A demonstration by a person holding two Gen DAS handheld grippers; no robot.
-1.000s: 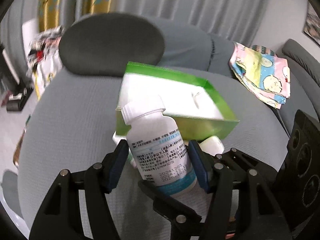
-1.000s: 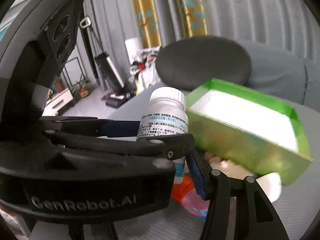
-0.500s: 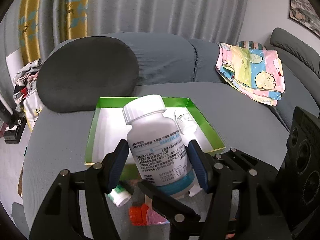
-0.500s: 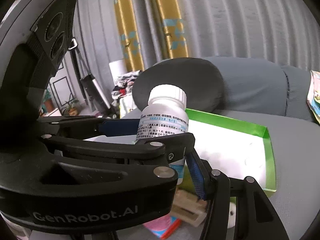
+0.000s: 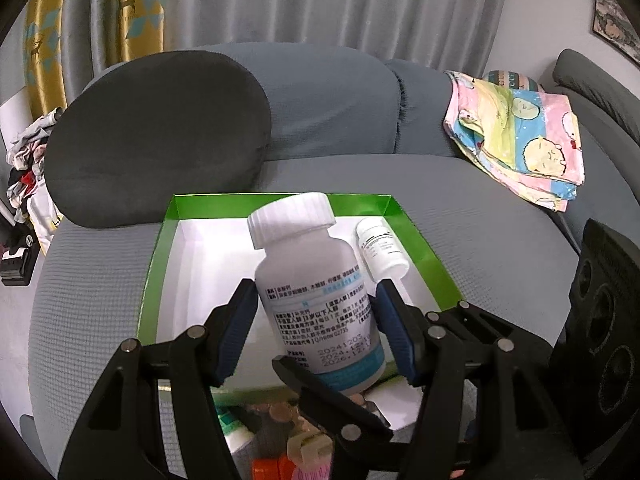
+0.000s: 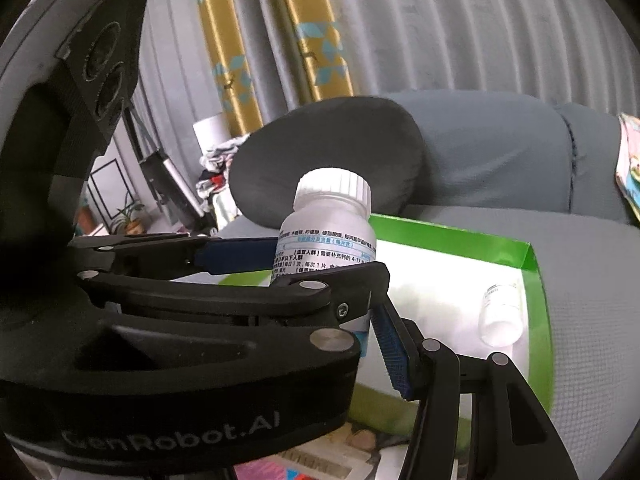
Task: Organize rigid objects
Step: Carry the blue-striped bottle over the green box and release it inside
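We hold a large white pill bottle [image 5: 316, 300] in our left gripper [image 5: 316, 320], its blue-padded fingers [image 5: 236, 332] clenched on the bottle's labelled body. The bottle stands nearly upright, cap leaning slightly left, raised above a shallow green tray [image 5: 420, 248] with a white floor. The tray rests on the grey seat of a sofa [image 5: 500, 240], with a dark round cushion [image 5: 160, 132] behind it.

1 small white bottle [image 5: 380, 248] already lies on its side inside the tray, near the right wall. We judge that as 1 item sorted and the large bottle as the 2nd, about to be set down.

Below and in front of the tray, several loose items [image 5: 280, 440] remain on the seat: something orange, something pink, and a white-and-green object, all partly hidden by the gripper. These seem to be what is left to sort, so the task looks early.

From the right wrist view, the right gripper [image 6: 400, 344] sits just beside the left one; only 1 of its fingers shows, so we cannot tell how it stands. A folded pastel cloth [image 5: 520, 140] lies on the sofa to the right.
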